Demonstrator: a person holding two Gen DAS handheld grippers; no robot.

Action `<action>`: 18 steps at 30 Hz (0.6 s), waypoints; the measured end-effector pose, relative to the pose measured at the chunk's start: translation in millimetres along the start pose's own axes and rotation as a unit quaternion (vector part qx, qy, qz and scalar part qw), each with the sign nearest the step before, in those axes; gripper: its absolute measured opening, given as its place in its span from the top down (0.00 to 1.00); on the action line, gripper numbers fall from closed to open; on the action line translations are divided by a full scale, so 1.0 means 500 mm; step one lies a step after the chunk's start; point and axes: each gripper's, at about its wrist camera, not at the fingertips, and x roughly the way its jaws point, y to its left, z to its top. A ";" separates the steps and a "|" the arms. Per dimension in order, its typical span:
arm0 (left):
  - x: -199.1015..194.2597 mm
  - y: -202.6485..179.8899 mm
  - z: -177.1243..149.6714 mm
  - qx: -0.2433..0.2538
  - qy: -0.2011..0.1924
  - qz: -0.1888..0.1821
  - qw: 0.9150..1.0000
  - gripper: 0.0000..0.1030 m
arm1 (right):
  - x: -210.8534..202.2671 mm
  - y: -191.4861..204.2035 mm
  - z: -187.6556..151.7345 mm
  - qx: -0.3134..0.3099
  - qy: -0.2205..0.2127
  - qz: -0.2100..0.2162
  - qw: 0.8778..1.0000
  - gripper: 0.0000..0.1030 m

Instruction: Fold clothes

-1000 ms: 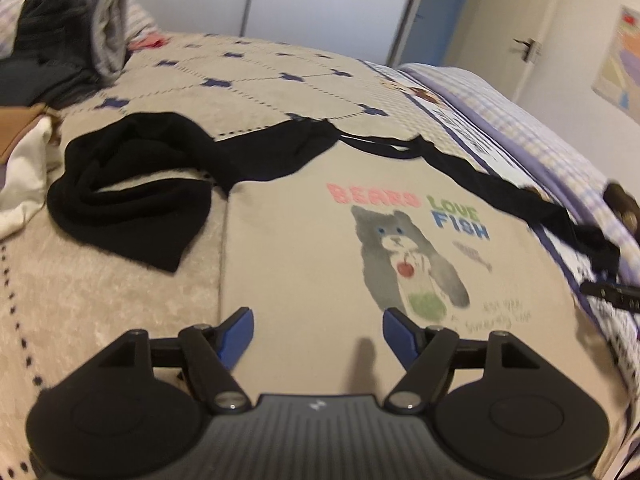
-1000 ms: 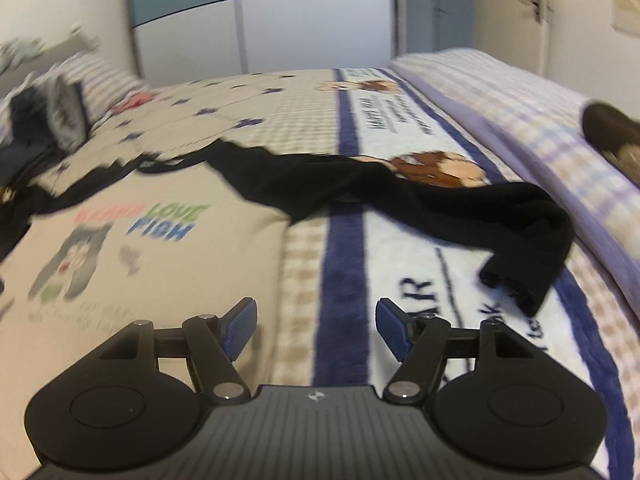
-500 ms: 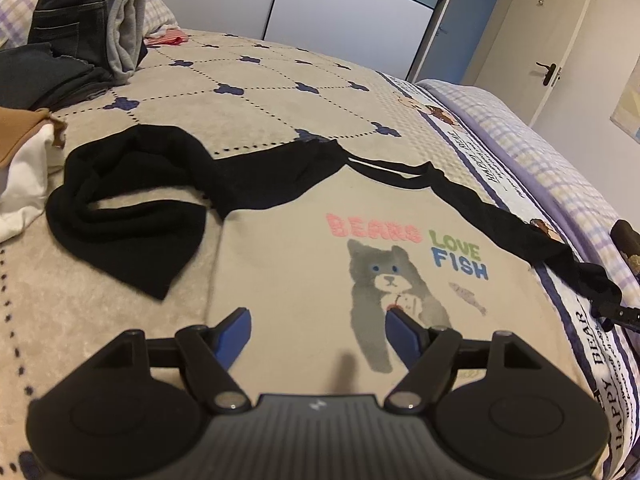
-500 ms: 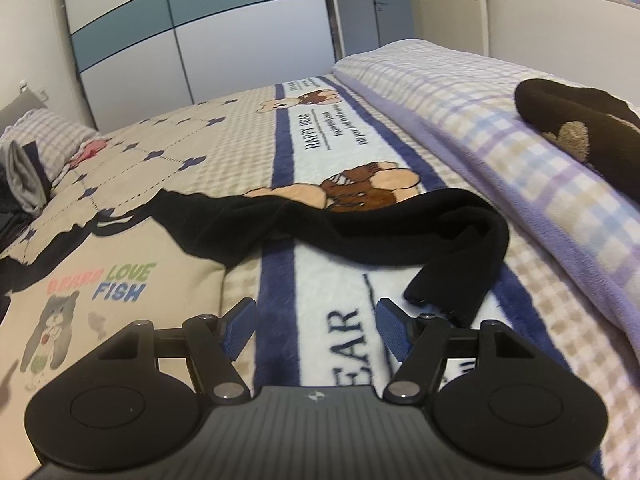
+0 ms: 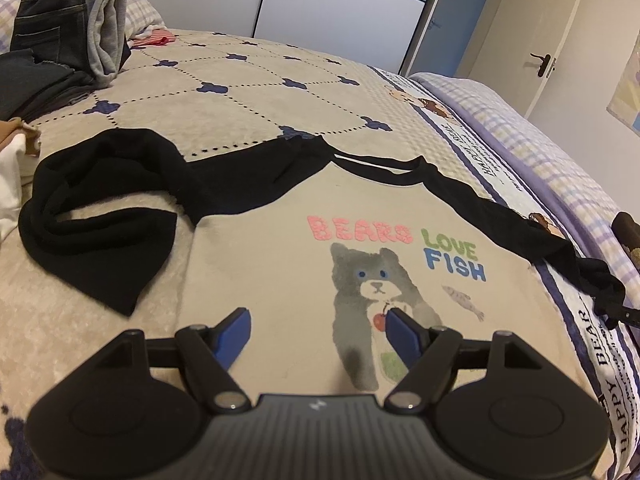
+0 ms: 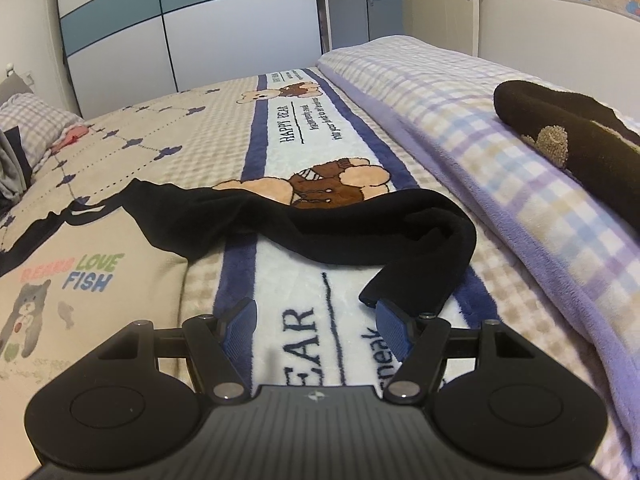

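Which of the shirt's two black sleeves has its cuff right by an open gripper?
The sleeve seen in the right wrist view: its cuff lies beside the right gripper. The other sleeve lies bunched, clear of the left gripper.

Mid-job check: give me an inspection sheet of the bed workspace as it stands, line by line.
Surface: bed blanket, beige quilt pattern, with a bear-print stripe along one side.
Job's things: shirt lying flat, print side up, beige body with a bear picture; left black sleeve bunched and curled; right black sleeve stretched out, its cuff bent back toward the right gripper.
Clutter: stacked jeans and grey clothes at the far corner; white and brown cloth at the edge; dark plush item on the checked blanket.
Grippers: left gripper open over the shirt body; right gripper open, empty, near the cuff.
Cables: nothing seen.
Surroundings: wardrobe doors, room door.
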 end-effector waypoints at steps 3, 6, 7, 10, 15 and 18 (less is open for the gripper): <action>0.001 -0.001 0.003 0.002 -0.002 0.000 1.000 0.26 | 0.001 -0.004 0.002 0.001 0.001 -0.003 1.000 0.33; 0.002 -0.002 0.008 0.000 -0.004 -0.004 1.000 0.26 | 0.003 -0.008 0.005 0.006 0.003 -0.007 1.000 0.33; 0.003 -0.002 0.010 -0.001 -0.005 -0.006 1.000 0.26 | 0.004 -0.010 0.006 0.008 0.004 -0.009 1.000 0.33; 0.007 -0.006 0.015 -0.004 -0.007 -0.011 1.000 0.26 | 0.006 -0.012 0.009 0.013 0.005 -0.015 1.000 0.33; 0.019 -0.012 0.024 -0.011 -0.006 -0.020 1.000 0.22 | 0.009 -0.015 0.021 0.028 0.005 -0.022 0.999 0.33; 0.025 -0.018 0.026 -0.013 -0.001 -0.024 1.000 0.21 | 0.012 -0.017 0.032 0.042 0.003 -0.025 0.999 0.33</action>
